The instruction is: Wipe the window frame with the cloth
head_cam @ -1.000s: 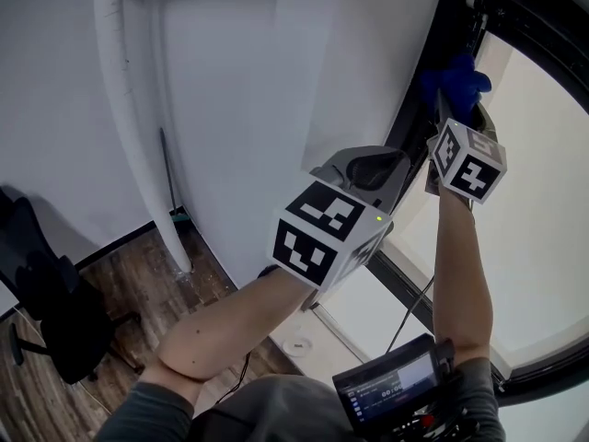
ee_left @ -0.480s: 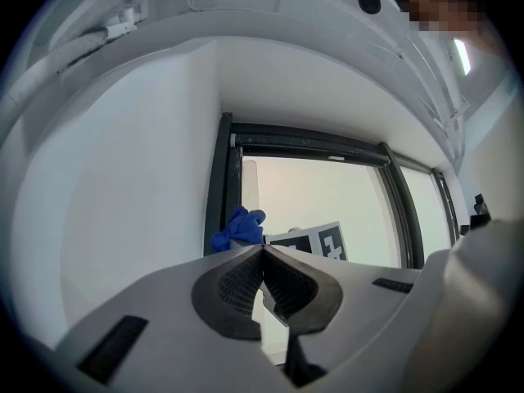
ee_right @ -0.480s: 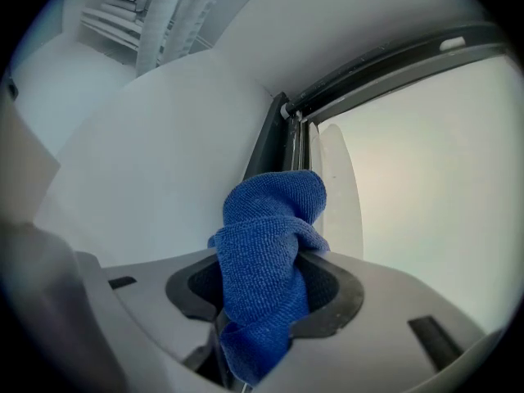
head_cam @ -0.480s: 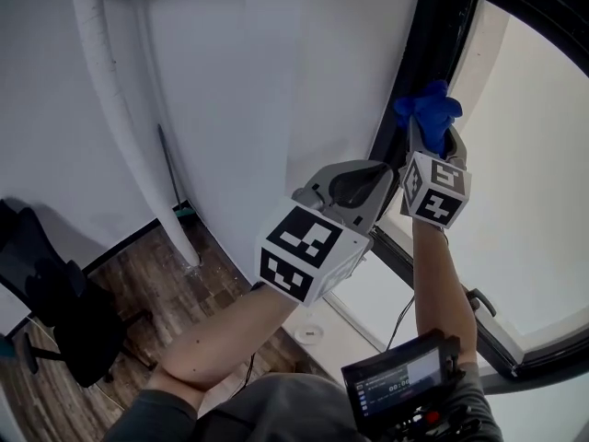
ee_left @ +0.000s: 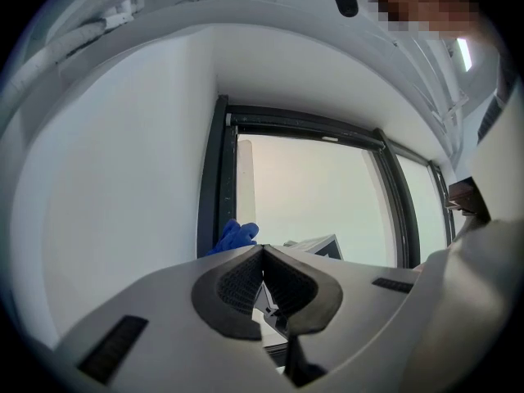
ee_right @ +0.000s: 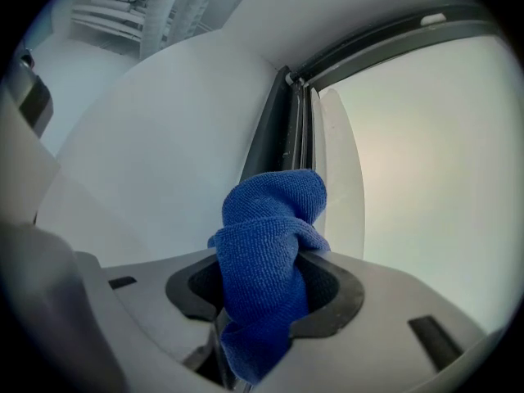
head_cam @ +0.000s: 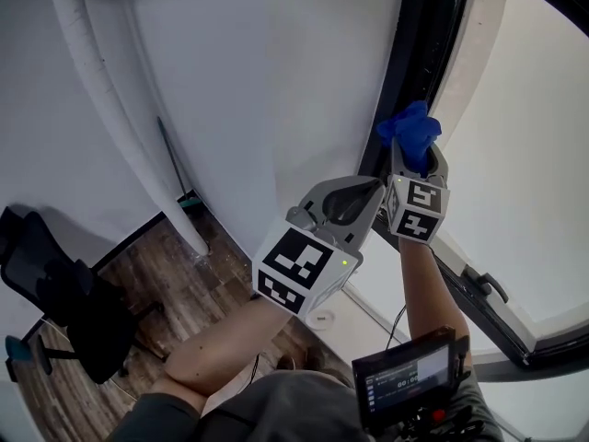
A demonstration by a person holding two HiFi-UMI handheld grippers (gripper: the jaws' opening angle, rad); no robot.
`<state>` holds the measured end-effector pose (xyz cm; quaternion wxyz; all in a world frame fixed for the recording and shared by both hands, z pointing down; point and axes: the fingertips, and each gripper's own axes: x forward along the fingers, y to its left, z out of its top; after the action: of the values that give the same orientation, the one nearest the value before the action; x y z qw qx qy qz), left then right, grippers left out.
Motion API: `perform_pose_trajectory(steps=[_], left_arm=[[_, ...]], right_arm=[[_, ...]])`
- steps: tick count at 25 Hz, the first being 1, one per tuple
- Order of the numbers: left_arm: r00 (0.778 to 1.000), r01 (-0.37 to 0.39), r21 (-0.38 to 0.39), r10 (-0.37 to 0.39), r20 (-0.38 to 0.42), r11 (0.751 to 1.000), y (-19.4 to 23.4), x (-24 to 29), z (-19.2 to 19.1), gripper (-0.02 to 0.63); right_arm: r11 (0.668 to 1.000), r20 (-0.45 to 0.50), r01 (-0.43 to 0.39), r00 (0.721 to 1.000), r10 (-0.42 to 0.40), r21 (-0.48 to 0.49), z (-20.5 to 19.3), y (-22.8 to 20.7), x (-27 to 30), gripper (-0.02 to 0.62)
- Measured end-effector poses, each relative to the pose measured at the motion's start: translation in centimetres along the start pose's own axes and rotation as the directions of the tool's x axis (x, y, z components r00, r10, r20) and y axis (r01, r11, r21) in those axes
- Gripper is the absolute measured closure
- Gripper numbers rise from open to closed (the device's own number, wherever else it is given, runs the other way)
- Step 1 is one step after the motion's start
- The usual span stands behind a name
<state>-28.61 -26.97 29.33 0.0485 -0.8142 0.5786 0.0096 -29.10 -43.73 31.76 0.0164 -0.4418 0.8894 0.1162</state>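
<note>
Right gripper (head_cam: 412,159) is clamped on the cloth (head_cam: 409,133), its jaws shut round the middle of a bunched blue wad. The loose top of the wad stands out past the tips, so I judge that soft fabric and not hard plastic would meet the frame (head_cam: 416,44). In the right gripper view the cloth (ee_right: 270,219) rises straight in front of the frame's (ee_right: 274,137) dark upright, lined up with it. It looks pressed to that upright or just beside it, but real contact cannot be confirmed. The arm is raised and the gripper points up along the upright, which suits a stroke along its length.

Left gripper (head_cam: 363,194) sits lower and just beside the right one, near the wall (head_cam: 258,90). Its jaws are together with nothing between them, as the left gripper view (ee_left: 264,256) shows. It seems only to be kept out of the way.

The frame is black and narrow, with a groove along it, and stands between the white wall and the pale, bright glass (head_cam: 525,136). A lower rail runs off slantwise and carries a handle (head_cam: 485,284). Below lie a wood floor (head_cam: 184,284), a white pipe (head_cam: 110,109) on the wall and a black chair (head_cam: 64,302) in the corner
</note>
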Motion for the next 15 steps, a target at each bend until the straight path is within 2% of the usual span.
perform_pose_trajectory(steps=[9, 15], left_arm=[[0.998, -0.038, -0.057, 0.034, -0.055, 0.998, 1.1, -0.2, -6.3, 0.600], [0.994, -0.044, -0.076, 0.036, -0.107, 0.996, 1.3, -0.1, -10.1, 0.600]], right_arm=[[1.000, -0.114, -0.023, 0.993, 0.024, 0.016, -9.0, 2.1, -1.0, 0.394], [0.999, -0.201, -0.021, 0.979, 0.028, 0.034, -14.7, 3.3, -1.8, 0.394]])
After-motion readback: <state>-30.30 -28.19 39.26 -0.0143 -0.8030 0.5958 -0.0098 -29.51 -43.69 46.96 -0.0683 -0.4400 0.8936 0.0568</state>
